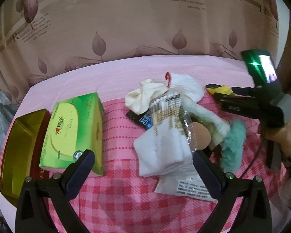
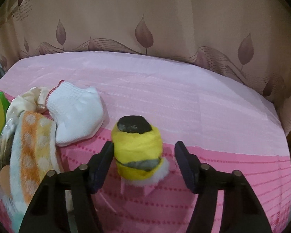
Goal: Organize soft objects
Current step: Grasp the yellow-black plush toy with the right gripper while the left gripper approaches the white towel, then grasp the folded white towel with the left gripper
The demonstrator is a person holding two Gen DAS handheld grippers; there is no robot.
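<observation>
A pile of soft things lies on the pink table: a folded white cloth (image 1: pixel 161 151), a cream sock (image 1: pixel 143 97), a white knit sock (image 1: pixel 184 87), a teal fluffy piece (image 1: pixel 232 143), a bag of cotton swabs (image 1: pixel 164 108). My left gripper (image 1: pixel 143 165) is open, its jaws on either side of the white cloth's near end. My right gripper (image 2: pixel 143 161) is open around a yellow and black rolled item (image 2: pixel 137 147); its left finger (image 2: pixel 103 159) is close beside it. The right gripper (image 1: pixel 229 99) also shows in the left wrist view, next to the yellow item (image 1: pixel 221 89).
A green tissue box (image 1: pixel 75 134) and an open gold-lined box (image 1: pixel 21 151) stand at the left. An orange and white towel (image 2: pixel 33 147) and white sock (image 2: pixel 77 114) lie left of the right gripper. A white packet (image 1: pixel 186 186) lies near the front. A curtain (image 1: pixel 126 29) hangs behind.
</observation>
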